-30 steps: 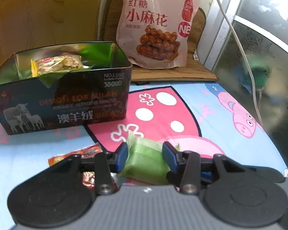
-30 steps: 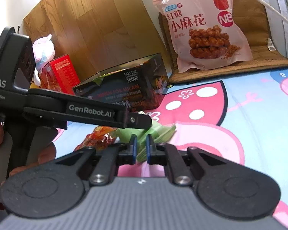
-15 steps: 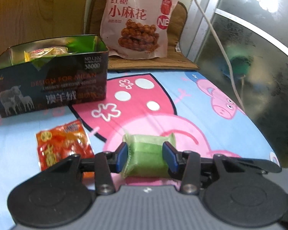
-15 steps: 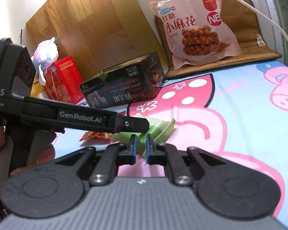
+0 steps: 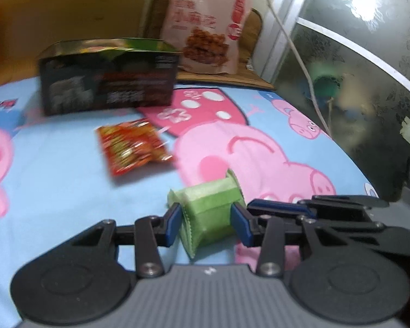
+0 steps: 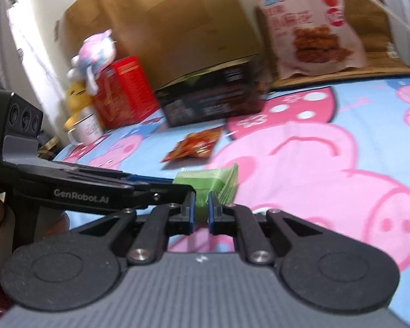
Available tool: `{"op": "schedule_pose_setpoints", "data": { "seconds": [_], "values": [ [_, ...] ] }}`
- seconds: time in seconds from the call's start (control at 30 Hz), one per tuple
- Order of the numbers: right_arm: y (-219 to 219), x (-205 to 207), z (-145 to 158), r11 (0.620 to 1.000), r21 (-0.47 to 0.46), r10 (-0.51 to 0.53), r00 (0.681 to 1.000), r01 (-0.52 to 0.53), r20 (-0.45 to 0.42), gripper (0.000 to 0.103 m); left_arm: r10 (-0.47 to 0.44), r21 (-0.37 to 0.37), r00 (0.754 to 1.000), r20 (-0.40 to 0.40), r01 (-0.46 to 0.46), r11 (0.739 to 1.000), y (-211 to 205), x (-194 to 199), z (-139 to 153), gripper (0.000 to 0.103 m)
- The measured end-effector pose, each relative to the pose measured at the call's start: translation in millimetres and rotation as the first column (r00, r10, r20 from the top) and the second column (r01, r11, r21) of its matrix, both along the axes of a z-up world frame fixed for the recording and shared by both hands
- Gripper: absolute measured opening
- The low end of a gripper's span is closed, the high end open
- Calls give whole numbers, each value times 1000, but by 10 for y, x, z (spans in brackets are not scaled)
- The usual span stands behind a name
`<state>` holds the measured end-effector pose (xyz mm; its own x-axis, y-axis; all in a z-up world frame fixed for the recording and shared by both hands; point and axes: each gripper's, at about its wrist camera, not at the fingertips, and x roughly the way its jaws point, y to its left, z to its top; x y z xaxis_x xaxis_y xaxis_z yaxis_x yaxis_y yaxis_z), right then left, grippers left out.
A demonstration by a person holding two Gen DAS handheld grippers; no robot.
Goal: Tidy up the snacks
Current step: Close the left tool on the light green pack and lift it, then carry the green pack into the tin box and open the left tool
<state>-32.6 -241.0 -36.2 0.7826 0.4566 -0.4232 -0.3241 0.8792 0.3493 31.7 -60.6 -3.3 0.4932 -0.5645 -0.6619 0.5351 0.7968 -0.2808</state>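
red box (image 6: 123, 90): far left in the right wrist view, upright at the back edge of the cartoon-pig sheet (image 5: 54, 177), with plush toys and a white mug beside it. Not part of the job as far as I can tell.

dark snack box (image 5: 109, 79): open top, sits back left, well apart from both grippers. Looks like where the snacks are meant to go, so the green one has a fair way to travel to get there.

orange-red packet (image 5: 131, 145): lying flat on the sheet between the box and the grippers, nobody touching it. Probably still waiting its turn.

left gripper (image 5: 206, 225): blue pads pressed on both sides of the green packet (image 5: 207, 210), which is held low over the sheet in front of the camera. Grip is across the soft middle, so it could squish or slide out.

right gripper (image 6: 201, 209): fingers nearly pressed together, pinching what looks like the crimped end of the same green packet. Thin bit of wrapper, easy to lose.

what could go wrong: two grippers on one little packet. If the hands pull apart or twist differently, I'd guess the wrapper tears or pops out of one side. Both views are blurry too, so aiming is harder.

big pink snack bag (image 5: 207, 30): propped upright at the back right on a brown cushion (image 5: 246, 78), just beside the box. A sloppy swing toward the box could knock it over.

white cable (image 5: 300, 54): hangs down the right side by the window; a wide arc could snag it.
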Motion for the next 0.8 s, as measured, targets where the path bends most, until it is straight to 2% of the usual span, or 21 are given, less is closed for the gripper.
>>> {"op": "schedule_pose_setpoints", "data": {
  "seconds": [0.17,0.2,0.23,0.27,0.33,0.4,0.6,0.67,0.73,0.8],
  "values": [
    [374,51,-10,993,-12,120,993,-119,4,18,92,-23,996,-16,-93,995,497,-64,1,41],
    [463,71,-8,989,-22,143,990,-143,12,25,112,-30,994,-19,-112,993,582,-64,3,41],
    [518,83,5,987,-34,159,987,-158,22,38,134,-35,991,-23,-135,990,667,-58,3,43],
    [576,87,17,983,-54,179,983,-177,32,46,152,-43,988,-32,-153,987,745,-45,1,45],
    [670,81,50,969,-120,223,973,-215,63,58,173,-77,983,-64,-178,981,900,-20,-3,45],
    [723,71,65,950,-189,267,961,-249,77,61,175,-103,981,-88,-183,978,1001,-19,-7,45],
    [773,65,-78,900,-365,278,959,-236,64,61,111,-109,987,-119,-124,986,865,-10,-84,45],
    [729,78,-100,908,-343,278,958,-239,68,61,90,-104,991,-101,-100,990,768,-9,-90,44],
    [744,105,-84,911,-331,281,958,-246,62,42,89,-90,992,-86,-96,991,692,8,-86,42],
    [803,144,-64,910,-362,244,966,-200,79,37,105,-68,993,-59,-109,992,666,23,-48,42]
  ]
}}
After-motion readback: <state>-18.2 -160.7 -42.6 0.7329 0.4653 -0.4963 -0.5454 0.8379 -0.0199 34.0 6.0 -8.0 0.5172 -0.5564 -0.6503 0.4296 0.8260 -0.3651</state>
